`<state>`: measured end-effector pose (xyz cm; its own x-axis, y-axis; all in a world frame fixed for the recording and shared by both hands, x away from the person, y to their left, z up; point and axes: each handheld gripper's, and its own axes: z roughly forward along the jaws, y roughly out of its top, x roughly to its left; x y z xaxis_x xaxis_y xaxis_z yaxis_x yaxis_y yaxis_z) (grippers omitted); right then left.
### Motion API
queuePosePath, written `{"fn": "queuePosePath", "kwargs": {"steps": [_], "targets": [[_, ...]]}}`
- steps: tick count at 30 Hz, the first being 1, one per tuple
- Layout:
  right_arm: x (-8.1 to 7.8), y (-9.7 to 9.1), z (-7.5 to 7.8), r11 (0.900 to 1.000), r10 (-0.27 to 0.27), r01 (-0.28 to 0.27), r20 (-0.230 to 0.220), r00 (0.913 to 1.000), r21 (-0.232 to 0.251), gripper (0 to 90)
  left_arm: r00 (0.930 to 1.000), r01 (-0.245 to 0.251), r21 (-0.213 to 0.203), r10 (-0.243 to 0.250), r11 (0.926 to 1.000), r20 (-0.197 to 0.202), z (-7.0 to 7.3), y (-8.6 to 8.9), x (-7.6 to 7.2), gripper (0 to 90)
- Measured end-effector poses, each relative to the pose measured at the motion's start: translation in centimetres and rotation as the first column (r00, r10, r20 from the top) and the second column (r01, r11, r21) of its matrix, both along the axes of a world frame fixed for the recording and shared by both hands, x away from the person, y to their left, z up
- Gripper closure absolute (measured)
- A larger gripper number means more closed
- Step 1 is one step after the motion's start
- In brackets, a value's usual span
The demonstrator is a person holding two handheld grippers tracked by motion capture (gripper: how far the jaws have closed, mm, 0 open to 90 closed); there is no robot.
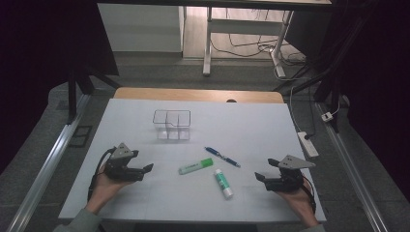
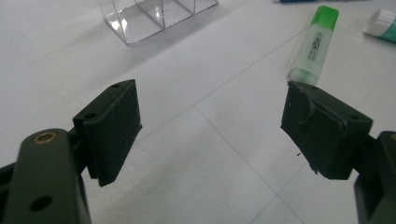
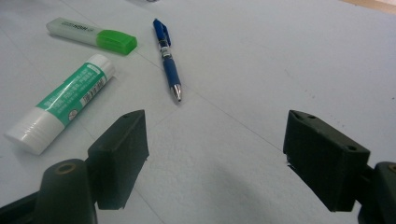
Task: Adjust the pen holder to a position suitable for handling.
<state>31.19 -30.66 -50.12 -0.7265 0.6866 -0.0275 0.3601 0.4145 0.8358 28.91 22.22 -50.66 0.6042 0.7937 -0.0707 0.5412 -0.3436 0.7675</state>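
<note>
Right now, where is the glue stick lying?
In the high view the glue stick lies flat on the table, right of centre near the front edge. The highlighter is just to its left and the pen just behind it.

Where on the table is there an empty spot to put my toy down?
The table is bare along its far right, beyond the pen, and along its left, beside the clear box. It is also bare in front near the left gripper. The middle is crowded: highlighter, glue stick and pen lie close together.
</note>
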Motion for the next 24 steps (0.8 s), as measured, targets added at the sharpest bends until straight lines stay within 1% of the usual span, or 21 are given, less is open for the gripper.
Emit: {"fn": "queuePosePath", "kwargs": {"steps": [7, 12, 17, 20, 24], "targets": [[0.0, 0.0, 0.0, 1.0, -0.001, 0.001, -0.003, 1.0, 0.0, 21.9, 0.9999, -0.008, -0.01, 0.008, 0.9999, -0.011, 0.1, 0.0, 1.1, 20.1], [0.0, -0.1, 0.0, 1.0, -0.004, 0.004, -0.004, 1.0, 0.004, 21.8, 0.9999, -0.011, -0.01, 0.011, 0.9999, -0.007, 0.3, -0.2, 1.9, 21.8], [-0.1, -0.1, 0.0, 1.0, -0.006, 0.006, -0.004, 1.0, 0.001, 21.8, 0.9999, -0.005, -0.006, 0.005, 1.0, -0.009, 0.5, -0.4, 2.6, 23.8], [-0.1, -0.1, 0.0, 1.0, -0.008, 0.008, -0.005, 1.0, 0.002, 21.8, 0.9999, -0.005, 0.004, 0.005, 1.0, -0.009, 0.6, -0.5, 3.0, 24.7], [-0.1, 0.0, 0.0, 1.0, -0.007, 0.007, -0.004, 1.0, 0.002, 21.9, 0.9995, -0.031, 0.001, 0.031, 0.9995, 0.006, 0.7, -0.6, 3.4, 26.5]]}}
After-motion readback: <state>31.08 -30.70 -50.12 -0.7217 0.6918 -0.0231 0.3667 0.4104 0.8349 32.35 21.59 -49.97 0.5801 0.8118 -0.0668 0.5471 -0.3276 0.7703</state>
